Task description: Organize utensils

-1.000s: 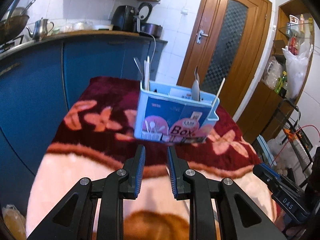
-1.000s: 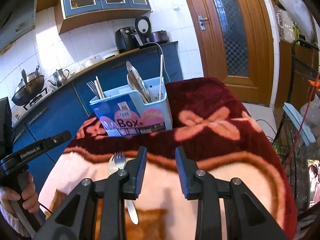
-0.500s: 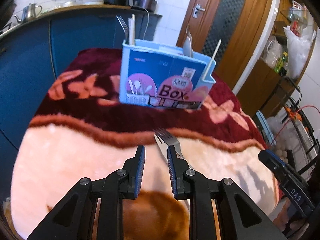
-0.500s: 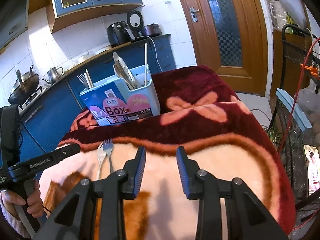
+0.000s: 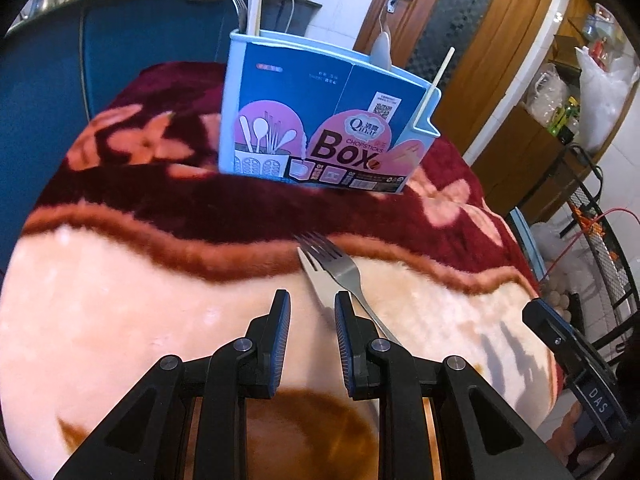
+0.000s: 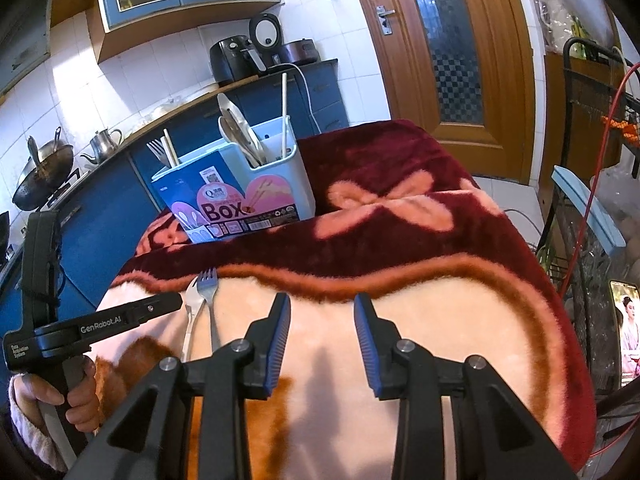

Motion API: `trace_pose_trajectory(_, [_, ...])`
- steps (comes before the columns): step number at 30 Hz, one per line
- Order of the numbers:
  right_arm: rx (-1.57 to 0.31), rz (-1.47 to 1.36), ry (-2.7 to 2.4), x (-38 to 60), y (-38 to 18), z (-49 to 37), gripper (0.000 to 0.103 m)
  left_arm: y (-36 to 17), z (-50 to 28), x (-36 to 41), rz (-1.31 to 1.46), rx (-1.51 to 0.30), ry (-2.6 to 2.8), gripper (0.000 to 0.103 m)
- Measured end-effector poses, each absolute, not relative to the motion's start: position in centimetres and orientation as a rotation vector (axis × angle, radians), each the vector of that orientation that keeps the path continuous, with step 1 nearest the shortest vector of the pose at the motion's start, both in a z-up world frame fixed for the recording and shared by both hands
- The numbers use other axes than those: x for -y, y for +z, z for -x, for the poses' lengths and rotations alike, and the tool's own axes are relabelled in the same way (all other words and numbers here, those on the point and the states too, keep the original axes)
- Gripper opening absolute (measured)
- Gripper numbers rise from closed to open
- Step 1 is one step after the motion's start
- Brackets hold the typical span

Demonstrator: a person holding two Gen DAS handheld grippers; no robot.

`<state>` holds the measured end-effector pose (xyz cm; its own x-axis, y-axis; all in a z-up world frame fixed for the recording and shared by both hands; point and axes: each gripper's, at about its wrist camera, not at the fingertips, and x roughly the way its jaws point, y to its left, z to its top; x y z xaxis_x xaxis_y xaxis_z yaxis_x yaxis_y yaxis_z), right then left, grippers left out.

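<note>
A light blue utensil box (image 5: pixel 320 120) stands on the blanket-covered table and holds forks, spoons and chopsticks; it also shows in the right wrist view (image 6: pixel 240 192). A metal fork (image 5: pixel 340 272) lies across a spoon (image 5: pixel 318 284) on the blanket in front of the box. My left gripper (image 5: pixel 308 312) is open and empty, its right finger just over the spoon and fork handles. In the right wrist view the fork (image 6: pixel 209 292) and spoon (image 6: pixel 191 304) lie to the left. My right gripper (image 6: pixel 322 316) is open and empty over the blanket.
The table carries a plush maroon and peach blanket (image 6: pixel 400 240). Blue kitchen cabinets (image 5: pixel 120 40) stand behind the box, a wooden door (image 6: pixel 460 40) at the right. A wire rack (image 6: pixel 592 220) and red cable are beside the table's right edge.
My left gripper has moved forward and down toward the fork and spoon, and its jaws have widened a little. My right gripper has pulled back slightly and opened wider.
</note>
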<state>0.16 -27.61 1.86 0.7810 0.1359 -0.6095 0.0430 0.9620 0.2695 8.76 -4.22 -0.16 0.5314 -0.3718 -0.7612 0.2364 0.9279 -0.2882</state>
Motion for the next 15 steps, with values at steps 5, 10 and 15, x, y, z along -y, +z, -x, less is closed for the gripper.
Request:
trace_pose_trajectory(5, [-0.678, -0.276, 0.049, 27.7, 1.7, -0.2, 0.036, -0.9, -9.3, 4.9, 0.139, -0.965, -0.368, 0.023])
trace_pose_trajectory(10, [-0.684, -0.281, 0.045, 27.9, 1.5, -0.4, 0.036, -1.3, -9.9, 5.6, 0.136, -0.97, -0.393, 0.023])
trace_pose_trajectory(15, [-0.688, -0.286, 0.044, 27.9, 1.3, -0.4, 0.036, -1.5, -10.4, 5.8, 0.177, -0.98, -0.438, 0.01])
